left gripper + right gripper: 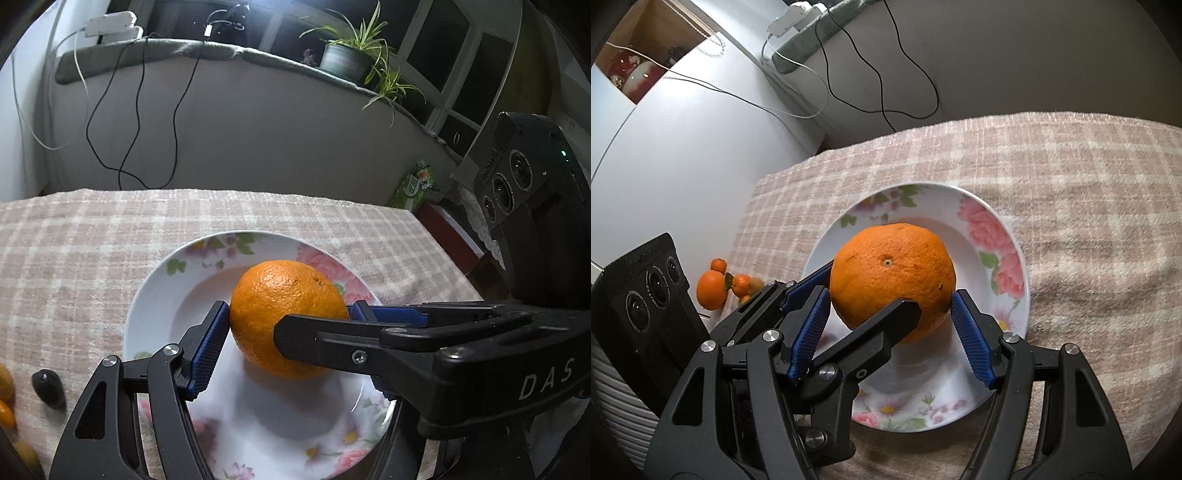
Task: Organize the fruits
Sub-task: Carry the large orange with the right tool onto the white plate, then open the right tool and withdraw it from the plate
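Both the left gripper (288,332) and right gripper (890,317) have their jaws half open, closed on one orange (892,280) over the plate (990,218) on the tabletop (1089,206). Risk: uneven release may roll the orange off the plate.

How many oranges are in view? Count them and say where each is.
4 at least: one large orange over the plate; three small oranges clustered near the cloth's left edge. Others may be hidden.
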`<state>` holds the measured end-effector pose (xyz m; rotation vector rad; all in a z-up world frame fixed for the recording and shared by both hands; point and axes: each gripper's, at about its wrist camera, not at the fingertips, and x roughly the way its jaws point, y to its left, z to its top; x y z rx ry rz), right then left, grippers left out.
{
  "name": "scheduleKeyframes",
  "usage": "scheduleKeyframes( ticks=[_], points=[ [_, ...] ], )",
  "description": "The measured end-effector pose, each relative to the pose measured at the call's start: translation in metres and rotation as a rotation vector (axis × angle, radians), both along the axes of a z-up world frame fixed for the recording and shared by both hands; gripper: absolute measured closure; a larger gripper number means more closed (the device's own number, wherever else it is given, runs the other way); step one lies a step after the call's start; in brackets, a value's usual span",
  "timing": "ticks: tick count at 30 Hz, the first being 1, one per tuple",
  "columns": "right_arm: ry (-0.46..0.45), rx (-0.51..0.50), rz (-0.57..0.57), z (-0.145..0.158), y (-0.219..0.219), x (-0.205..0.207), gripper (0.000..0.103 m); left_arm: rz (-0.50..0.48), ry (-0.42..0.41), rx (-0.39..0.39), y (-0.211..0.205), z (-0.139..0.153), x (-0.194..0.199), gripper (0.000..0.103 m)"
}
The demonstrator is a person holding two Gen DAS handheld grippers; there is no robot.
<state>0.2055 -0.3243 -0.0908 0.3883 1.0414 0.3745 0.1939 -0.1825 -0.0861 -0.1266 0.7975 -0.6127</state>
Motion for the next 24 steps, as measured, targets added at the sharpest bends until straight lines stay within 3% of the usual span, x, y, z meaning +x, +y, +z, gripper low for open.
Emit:
scheduleKeyframes(
  ticks=[8, 9, 14, 24],
  points=[
    [-0.007, -0.023, 0.019, -0.007, 0.008, 0.004, 0.032, -0.005, 0.011, 0.025, 0.000, 0.001, 0.000, 0.033],
    [-0.014, -0.031, 0.017, -0.006, 0.009, 0.004, 0.032, -0.016, 0.019, 0.026, -0.001, 0.001, -0.001, 0.028],
    [-0.058, -0.051, -0.006, 0.006, 0.010, 0.001, 0.021, -0.004, 0.004, 0.057, 0.001, 0.004, -0.009, 0.028],
    [-0.124, -0.072, -0.031, 0.022, 0.005, -0.017, 0.019, 0.043, -0.027, 0.061, 0.021, 0.020, -0.031, 0.028]
  ],
)
